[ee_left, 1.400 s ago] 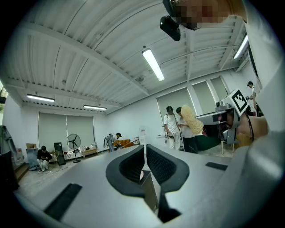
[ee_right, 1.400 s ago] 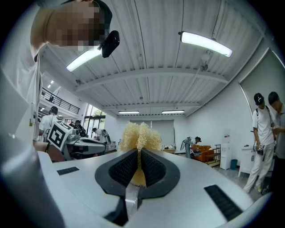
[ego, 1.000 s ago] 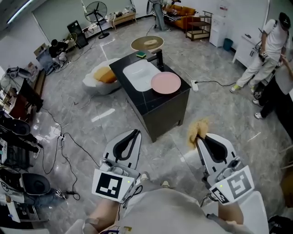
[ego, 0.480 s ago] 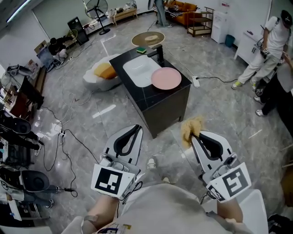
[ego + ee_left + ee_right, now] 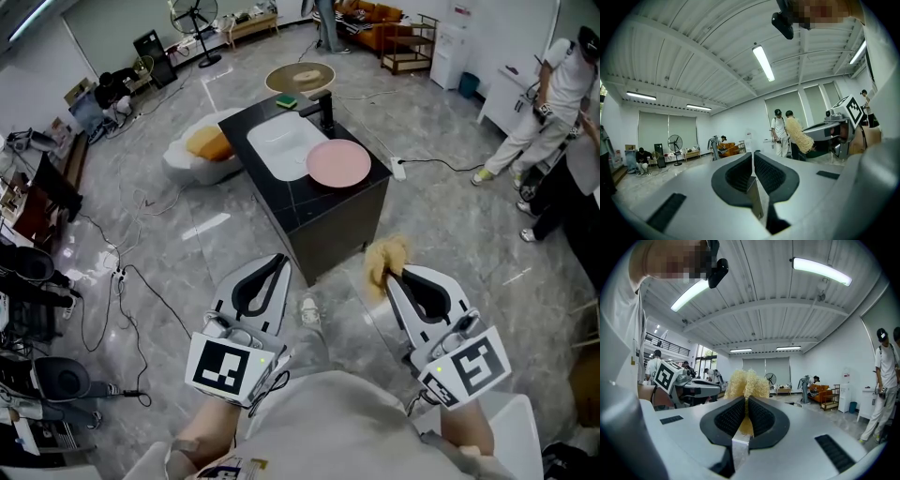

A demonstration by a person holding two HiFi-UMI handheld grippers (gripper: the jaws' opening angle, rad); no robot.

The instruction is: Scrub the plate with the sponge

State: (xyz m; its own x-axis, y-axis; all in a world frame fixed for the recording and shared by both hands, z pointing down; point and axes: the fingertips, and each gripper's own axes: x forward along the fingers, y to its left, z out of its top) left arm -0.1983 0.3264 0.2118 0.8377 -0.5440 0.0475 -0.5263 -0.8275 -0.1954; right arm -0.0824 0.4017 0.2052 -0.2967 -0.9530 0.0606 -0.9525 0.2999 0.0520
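Observation:
A pink plate (image 5: 338,163) lies on a black counter (image 5: 330,214) some way ahead of me, beside a white sink (image 5: 284,147). My right gripper (image 5: 394,276) is shut on a yellow fibrous sponge (image 5: 385,257), held low and well short of the counter. In the right gripper view the sponge (image 5: 746,382) sticks out past the closed jaws of the gripper (image 5: 746,409). My left gripper (image 5: 278,268) is shut with nothing in it, level with the right one. In the left gripper view its jaws (image 5: 753,161) meet, and the sponge (image 5: 799,136) shows off to the right.
A black faucet (image 5: 326,114) and a green sponge (image 5: 287,100) stand at the counter's far end. A white beanbag (image 5: 200,150) lies to its left, and a round tan table (image 5: 300,78) behind. Cables cross the floor at left. People (image 5: 553,98) stand at right.
The counter has come slightly nearer in the head view. The right gripper has drifted a little left with the sponge. Both grippers stay shut.

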